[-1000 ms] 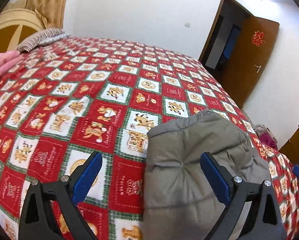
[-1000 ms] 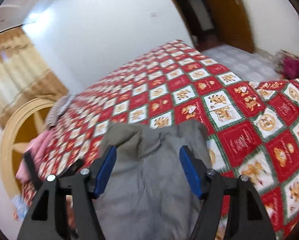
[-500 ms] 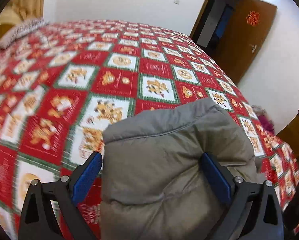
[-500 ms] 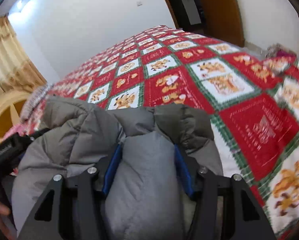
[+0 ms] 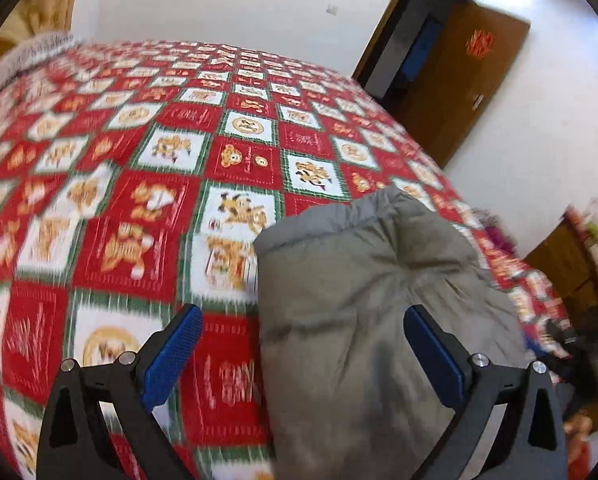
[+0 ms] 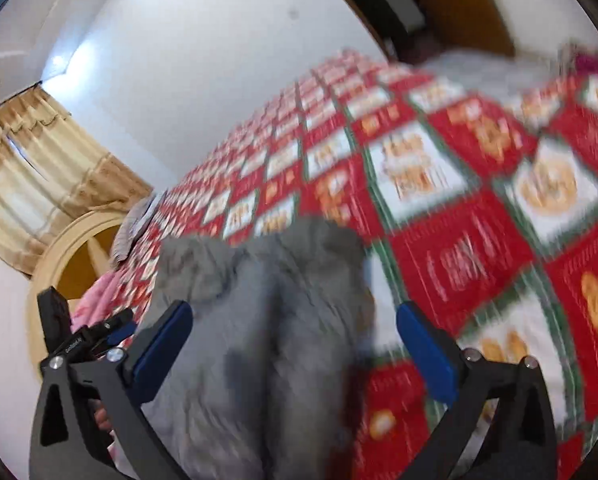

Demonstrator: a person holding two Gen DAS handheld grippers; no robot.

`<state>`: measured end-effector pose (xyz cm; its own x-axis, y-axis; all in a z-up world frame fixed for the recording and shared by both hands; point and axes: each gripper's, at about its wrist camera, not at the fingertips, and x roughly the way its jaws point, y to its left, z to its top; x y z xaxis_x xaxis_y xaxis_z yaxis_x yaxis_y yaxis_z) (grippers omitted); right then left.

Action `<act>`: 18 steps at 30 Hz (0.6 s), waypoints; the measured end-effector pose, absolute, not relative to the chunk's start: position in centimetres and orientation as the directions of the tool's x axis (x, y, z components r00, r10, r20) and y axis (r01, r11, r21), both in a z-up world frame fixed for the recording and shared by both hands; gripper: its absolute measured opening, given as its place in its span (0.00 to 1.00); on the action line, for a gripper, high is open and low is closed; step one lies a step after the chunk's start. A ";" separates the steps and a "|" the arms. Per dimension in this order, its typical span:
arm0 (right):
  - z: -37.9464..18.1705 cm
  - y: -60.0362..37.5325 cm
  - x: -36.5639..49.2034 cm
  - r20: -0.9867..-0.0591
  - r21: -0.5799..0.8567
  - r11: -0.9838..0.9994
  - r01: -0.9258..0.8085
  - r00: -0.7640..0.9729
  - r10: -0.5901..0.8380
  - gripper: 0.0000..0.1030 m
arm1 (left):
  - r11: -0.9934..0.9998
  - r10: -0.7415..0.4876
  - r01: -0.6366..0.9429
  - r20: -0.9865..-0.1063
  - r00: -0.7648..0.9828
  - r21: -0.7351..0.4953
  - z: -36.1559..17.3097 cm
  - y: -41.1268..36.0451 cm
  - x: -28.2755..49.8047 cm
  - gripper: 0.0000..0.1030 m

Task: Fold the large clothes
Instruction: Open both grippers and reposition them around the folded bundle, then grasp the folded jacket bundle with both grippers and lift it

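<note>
In the left wrist view, the left gripper [image 5: 299,344] hovers with its jaws spread wide and nothing between the blue pads [image 5: 171,356]. The grey padded jacket [image 5: 371,304] lies on the red patchwork bedspread [image 5: 139,200] as a compact, roughly rectangular bundle, its rounded far edge pointing towards the brown door [image 5: 471,80]. One blue pad sits over bare bedspread just beside the jacket's near-left edge; the other is over the jacket's right part. Whether either pad touches cloth cannot be told. A striped pillow [image 5: 31,56] rests at the far-left corner of the bed, well apart from the jacket.

In the right wrist view, which is blurred, the right gripper [image 6: 295,344] also has its jaws spread, gripping nothing. The jacket [image 6: 267,320] lies straight ahead between the pads, bunched into soft humps at its far end. The other gripper shows dark at the jacket's left side, and pink cloth [image 6: 95,300] lies beyond it near the headboard.

Judged from how the jacket lies, the folding looks largely done: it is already doubled into a tidy block and both grippers are free. What may remain is a little smoothing or squaring of the edges.
</note>
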<state>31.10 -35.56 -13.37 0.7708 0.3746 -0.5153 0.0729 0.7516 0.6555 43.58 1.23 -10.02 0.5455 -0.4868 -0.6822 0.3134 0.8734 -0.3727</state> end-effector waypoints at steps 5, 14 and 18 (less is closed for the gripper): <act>-15.1 -33.3 32.1 -0.550 0.645 0.764 -0.004 0.692 0.469 1.00 | 0.807 -0.585 0.246 -0.666 0.463 -0.537 -13.1 2.4 44.0 0.98; -16.2 -30.0 36.0 -0.575 0.622 0.775 -0.111 0.608 0.548 1.00 | 0.653 -0.756 0.303 -0.579 0.304 -0.694 -15.5 0.5 44.4 0.98; -16.1 -27.0 37.6 -0.583 0.615 0.764 -0.195 0.540 0.607 1.00 | 0.642 -0.765 0.395 -0.585 0.270 -0.657 -15.6 -1.2 44.1 0.98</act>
<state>37.57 -26.99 -16.10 0.5405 0.6070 -0.5826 -0.1945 0.7639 0.6153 44.10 -1.20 -15.63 0.2701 -0.7647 -0.5851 0.3947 0.6422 -0.6571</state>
